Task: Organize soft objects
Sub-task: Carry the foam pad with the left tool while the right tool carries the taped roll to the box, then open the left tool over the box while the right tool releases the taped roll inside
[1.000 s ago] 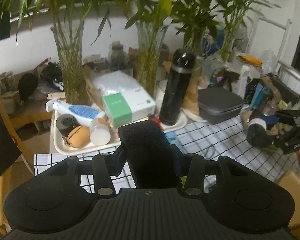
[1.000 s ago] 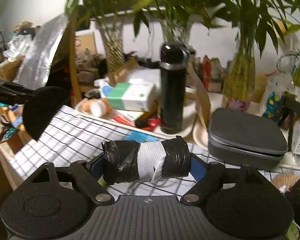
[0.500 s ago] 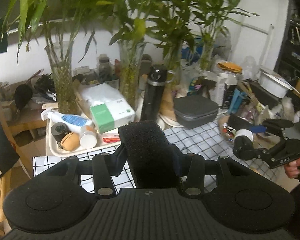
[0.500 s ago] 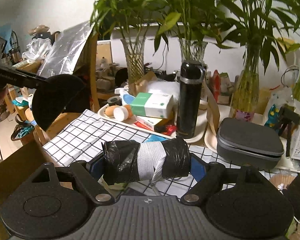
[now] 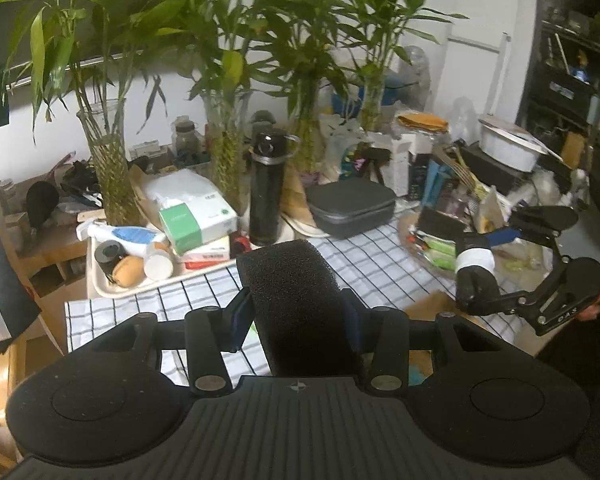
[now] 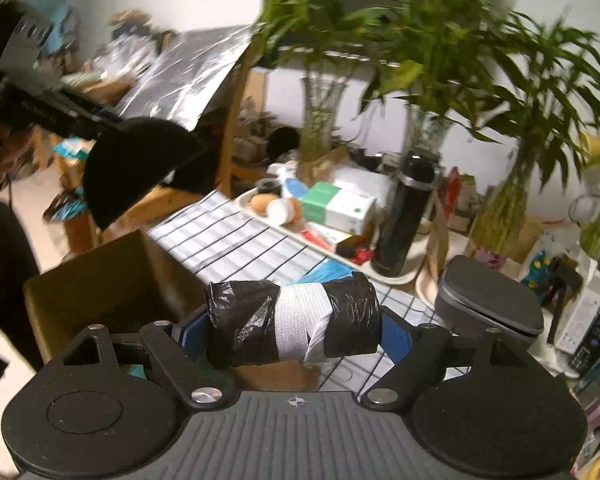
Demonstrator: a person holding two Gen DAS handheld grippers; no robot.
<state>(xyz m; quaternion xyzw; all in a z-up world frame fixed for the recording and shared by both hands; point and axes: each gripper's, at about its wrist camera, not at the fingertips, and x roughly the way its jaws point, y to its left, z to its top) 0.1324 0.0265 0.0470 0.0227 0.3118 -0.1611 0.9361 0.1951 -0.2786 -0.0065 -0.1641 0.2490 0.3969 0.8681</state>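
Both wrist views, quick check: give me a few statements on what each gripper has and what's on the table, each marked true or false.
1. The left gripper is clamped on a black foam block. True.
2. The right gripper is empty. False: it is closed on a black plastic roll wrapped in white tape.
3. The black bottle lies on its side. False: it stands upright, by the tray.
4. The table wears a checked cloth. True.
5. The grey case is open. False: its lid is shut.
6. An open cardboard box sits at the table's edge in the right wrist view. True.
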